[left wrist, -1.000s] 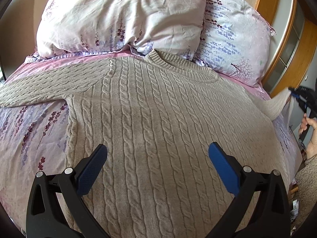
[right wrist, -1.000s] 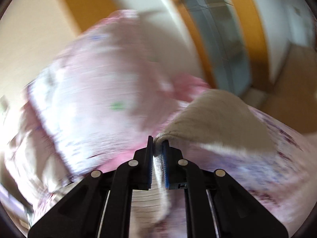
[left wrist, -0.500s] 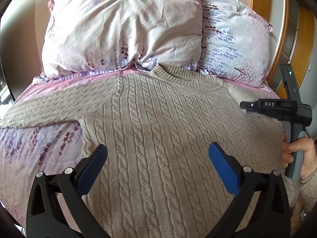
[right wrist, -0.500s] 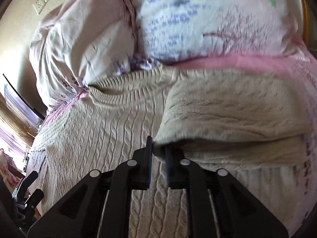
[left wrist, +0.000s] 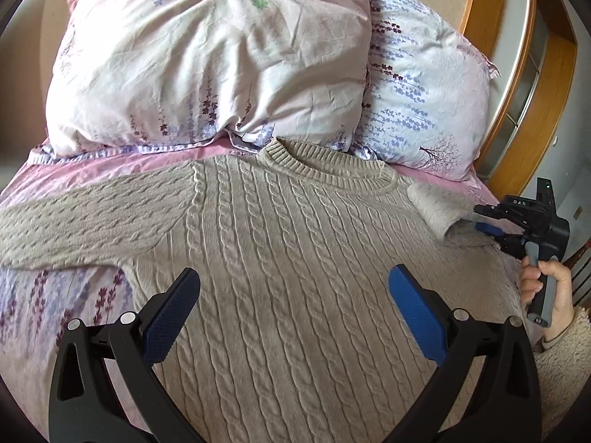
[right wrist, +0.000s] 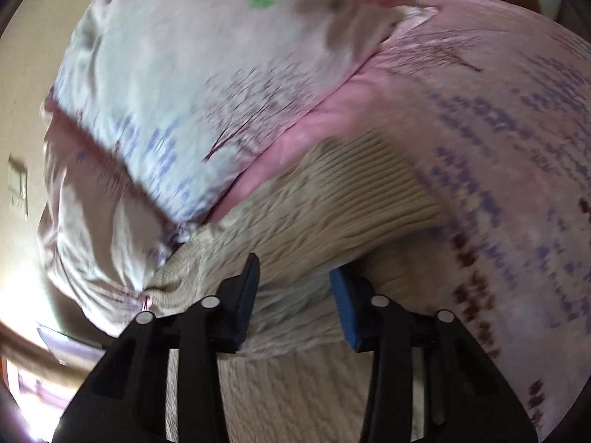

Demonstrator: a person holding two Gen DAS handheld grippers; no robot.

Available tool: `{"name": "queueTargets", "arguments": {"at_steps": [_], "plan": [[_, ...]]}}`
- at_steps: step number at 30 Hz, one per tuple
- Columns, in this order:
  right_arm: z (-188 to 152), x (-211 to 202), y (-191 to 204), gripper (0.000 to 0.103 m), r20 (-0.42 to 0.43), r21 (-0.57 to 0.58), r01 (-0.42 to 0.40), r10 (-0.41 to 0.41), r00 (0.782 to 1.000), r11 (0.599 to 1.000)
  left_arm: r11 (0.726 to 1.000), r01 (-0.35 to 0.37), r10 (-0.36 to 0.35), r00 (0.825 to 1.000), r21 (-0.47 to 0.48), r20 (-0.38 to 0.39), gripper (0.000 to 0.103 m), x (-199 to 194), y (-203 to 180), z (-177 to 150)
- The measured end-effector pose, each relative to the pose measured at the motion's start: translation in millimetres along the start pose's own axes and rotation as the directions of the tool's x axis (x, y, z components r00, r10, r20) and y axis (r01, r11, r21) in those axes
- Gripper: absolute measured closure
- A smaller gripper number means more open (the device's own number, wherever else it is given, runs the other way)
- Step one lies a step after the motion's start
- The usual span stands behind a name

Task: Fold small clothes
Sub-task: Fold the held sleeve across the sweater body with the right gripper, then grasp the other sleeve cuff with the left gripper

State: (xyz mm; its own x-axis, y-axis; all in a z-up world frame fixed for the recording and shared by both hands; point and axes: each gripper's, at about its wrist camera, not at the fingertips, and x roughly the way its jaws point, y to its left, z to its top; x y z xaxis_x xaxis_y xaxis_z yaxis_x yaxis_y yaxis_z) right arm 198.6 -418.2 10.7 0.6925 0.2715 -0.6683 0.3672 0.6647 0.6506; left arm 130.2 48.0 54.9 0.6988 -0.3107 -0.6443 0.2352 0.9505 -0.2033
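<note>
A beige cable-knit sweater (left wrist: 295,258) lies flat, front up, on the bed, its collar toward the pillows. Its left sleeve (left wrist: 92,221) stretches out to the left. The right sleeve (left wrist: 439,210) is folded in over the shoulder; its ribbed cuff (right wrist: 369,192) shows in the right wrist view. My left gripper (left wrist: 291,306) hovers open above the sweater's body, holding nothing. My right gripper (left wrist: 487,234) (right wrist: 295,295) sits low at the folded sleeve, its jaws opening, with sleeve fabric lying loose between them.
Two floral pillows (left wrist: 207,55) (left wrist: 424,103) stand against the headboard behind the collar. The pink floral sheet (left wrist: 55,313) shows to the left. A wooden frame (left wrist: 480,18) rises at the right. A person's hand (left wrist: 554,288) holds the right gripper's handle at the bed's right edge.
The right gripper swung the sleeve in from the bed's right side, came down onto the sweater's shoulder, and its jaws parted from shut. The left gripper drew back a little, showing more of the pillows.
</note>
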Motion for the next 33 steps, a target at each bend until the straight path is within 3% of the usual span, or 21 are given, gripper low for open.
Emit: {"name": "queueTargets", "arguments": {"at_steps": [2,4,7,9,11,16,18,20,22,23,25,26,27,28,29,31,33], "plan": [[4,4,6,0.091,0.032,-0.035,0.048,-0.047,0.998,0.998,1.000,-0.012,0.012,1.000,0.018,0.000,0.001,3,0,4],[2,3,22,0.094,0.055,-0.091,0.050,-0.045,0.997,0.995,1.000,0.002,-0.002,1.000,0.011,-0.008,0.001,6,3,7],[-10,1,70,0.095,0.054,-0.238,-0.036,0.050,0.997,0.971,0.994,0.095,-0.096,0.995,-0.060,-0.027,0.001,12,17,16],[-26,7,107,0.095,0.008,-0.332,-0.119,0.129,0.992,0.936,0.981,0.152,-0.157,0.987,-0.119,-0.034,0.004,19,26,25],[-47,22,143,0.095,-0.066,-0.407,-0.192,0.181,0.981,0.893,0.967,0.185,-0.196,0.980,-0.178,-0.047,0.014,28,34,32],[-99,77,192,0.095,-0.264,-0.476,-0.299,0.190,0.946,0.827,0.911,0.245,-0.281,0.958,-0.333,-0.064,0.023,50,54,39],[-116,98,199,0.087,-0.369,-0.483,-0.332,0.155,0.917,0.810,0.892,0.251,-0.298,0.952,-0.377,-0.070,0.023,59,60,38],[-133,111,203,0.063,-0.438,-0.511,-0.330,0.090,0.895,0.794,0.879,0.247,-0.305,0.949,-0.408,-0.083,0.023,68,65,37],[-136,100,200,0.059,-0.436,-0.531,-0.339,0.093,0.895,0.776,0.872,0.242,-0.310,0.946,-0.426,-0.098,0.023,76,66,34],[-131,89,195,0.054,-0.413,-0.531,-0.328,0.099,0.905,0.781,0.870,0.233,-0.309,0.944,-0.435,-0.113,0.023,82,66,33],[-113,68,177,0.053,-0.368,-0.483,-0.314,0.135,0.920,0.817,0.863,0.221,-0.310,0.942,-0.454,-0.131,0.023,93,66,31],[-99,53,162,0.053,-0.314,-0.467,-0.265,0.121,0.941,0.844,0.858,0.217,-0.311,0.941,-0.465,-0.136,0.025,96,65,31],[-82,37,147,0.053,-0.215,-0.495,-0.165,0.064,0.975,0.853,0.854,0.213,-0.311,0.940,-0.474,-0.139,0.027,98,65,31],[-77,28,141,0.053,-0.156,-0.520,-0.106,0.028,0.987,0.848,0.851,0.210,-0.313,0.939,-0.481,-0.142,0.028,100,65,33],[-66,14,128,0.053,-0.049,-0.561,0.012,-0.048,0.998,0.828,0.849,0.206,-0.312,0.938,-0.487,-0.148,0.032,103,62,34],[-48,2,107,0.054,0.084,-0.594,0.190,-0.175,0.981,0.782,0.846,0.199,-0.312,0.937,-0.494,-0.156,0.038,106,59,36],[-34,-6,73,0.058,0.131,-0.590,0.314,-0.296,0.946,0.744,0.844,0.183,-0.308,0.935,-0.505,-0.175,0.044,113,54,37]]}}
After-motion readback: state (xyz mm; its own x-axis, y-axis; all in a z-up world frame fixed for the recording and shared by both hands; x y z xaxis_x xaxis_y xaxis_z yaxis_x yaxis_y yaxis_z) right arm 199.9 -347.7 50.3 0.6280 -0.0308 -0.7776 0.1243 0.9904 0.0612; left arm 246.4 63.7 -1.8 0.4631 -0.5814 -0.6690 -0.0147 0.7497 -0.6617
